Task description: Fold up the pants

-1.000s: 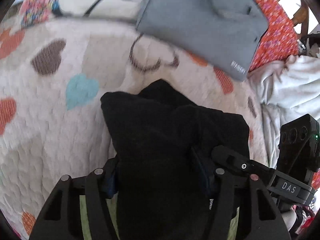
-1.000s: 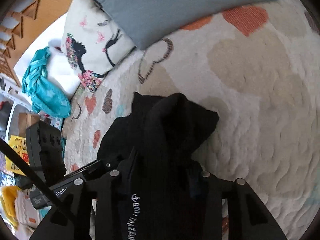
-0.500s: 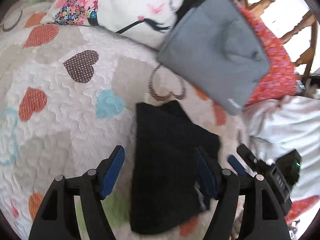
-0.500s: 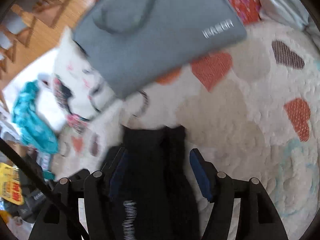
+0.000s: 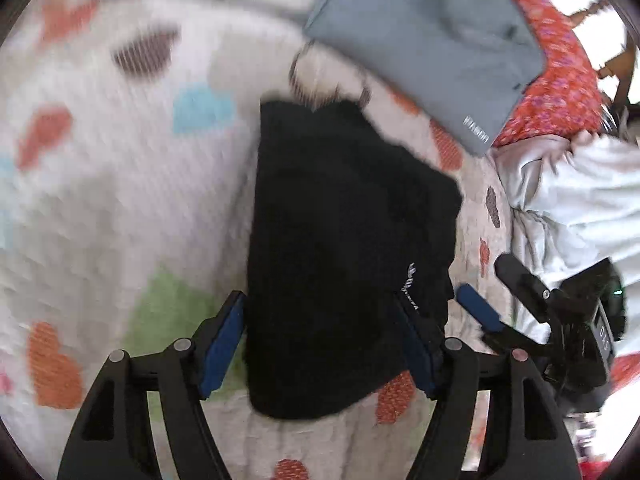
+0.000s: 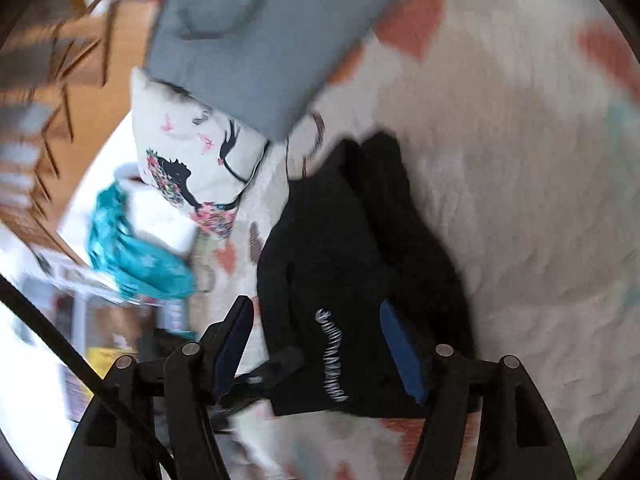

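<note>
one folded black pants (image 5: 340, 248), two open tools, one quilt (image 5: 100, 200).

One black pants (image 5: 344, 248), one grey folded garment (image 5: 428, 36), one printed pillow (image 6: 192, 160), one teal cloth (image 6: 132, 252), one quilt (image 5: 100, 200)

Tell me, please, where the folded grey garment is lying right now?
In the left wrist view the folded grey garment lies at upper right on the heart quilt, just beyond the black pants, beside the red patterned fabric.

We see a heart-patterned quilt (image 5: 120, 200), a folded grey garment (image 5: 432, 36) on it, a printed pillow (image 6: 192, 152), and teal cloth (image 6: 132, 256) beyond.
</note>
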The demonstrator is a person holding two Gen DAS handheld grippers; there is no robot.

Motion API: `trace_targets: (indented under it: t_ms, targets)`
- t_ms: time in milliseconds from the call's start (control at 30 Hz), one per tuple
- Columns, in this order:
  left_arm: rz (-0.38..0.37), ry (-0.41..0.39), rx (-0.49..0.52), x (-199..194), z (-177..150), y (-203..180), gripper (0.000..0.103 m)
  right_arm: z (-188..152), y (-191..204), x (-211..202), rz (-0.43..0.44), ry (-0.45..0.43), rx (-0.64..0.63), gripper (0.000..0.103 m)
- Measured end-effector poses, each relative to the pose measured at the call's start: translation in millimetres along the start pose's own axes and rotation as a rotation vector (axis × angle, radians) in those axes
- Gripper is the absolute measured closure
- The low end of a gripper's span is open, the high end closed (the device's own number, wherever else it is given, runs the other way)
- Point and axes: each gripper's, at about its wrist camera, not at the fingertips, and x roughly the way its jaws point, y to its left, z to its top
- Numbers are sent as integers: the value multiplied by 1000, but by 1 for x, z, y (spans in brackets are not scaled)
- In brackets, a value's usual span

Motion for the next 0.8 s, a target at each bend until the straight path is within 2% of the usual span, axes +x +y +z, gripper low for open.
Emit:
trace_targets:
  t_ms: [100,200,233,267,300,333,367,400,500,567,633,700,800]
  targets:
    - [72,-145,73,-36,-17,-17,32,-17,12,-27,-78,-67,-66,28]
    - [171,-336,172,-72,-42,-42,32,-45,24,-56,-129,-144,-129,28]
    - [228,-430,218,-89,-58,-49,30,-55,27,-63,-156,-168,-154,27]
    - [268,-501,244,-101,-73,-53,26,-68,31,-70,-188,-191,-181,26]
    - [294,-548,255,-112,-80,-51,14,-84,33,-77,-226,-210,-213,24]
    - [320,-602,262,-122,-94,-51,6,-96,36,-79,-254,-218,-238,24]
    - [338,-643,260,-130,-105,-50,0,-109,36,-83,-279,-220,-267,24]
    - [353,-673,255,-136,-116,-47,0,-123,35,-84,-307,-213,-301,23]
    - [430,-686,245,-138,-137,-41,0,-150,38,-79,-378,-200,-382,23]
    - [493,-638,278,-129,-138,-40,0,-160,39,-73,-399,-187,-418,23]
    - [514,-593,299,-122,-135,-40,0,-164,38,-68,-389,-168,-422,23]
    - [505,-561,293,-116,-138,-36,0,-164,39,-64,-382,-162,-418,23]
    - [439,-486,249,-106,-132,-26,0,-165,37,-59,-391,-156,-419,23]
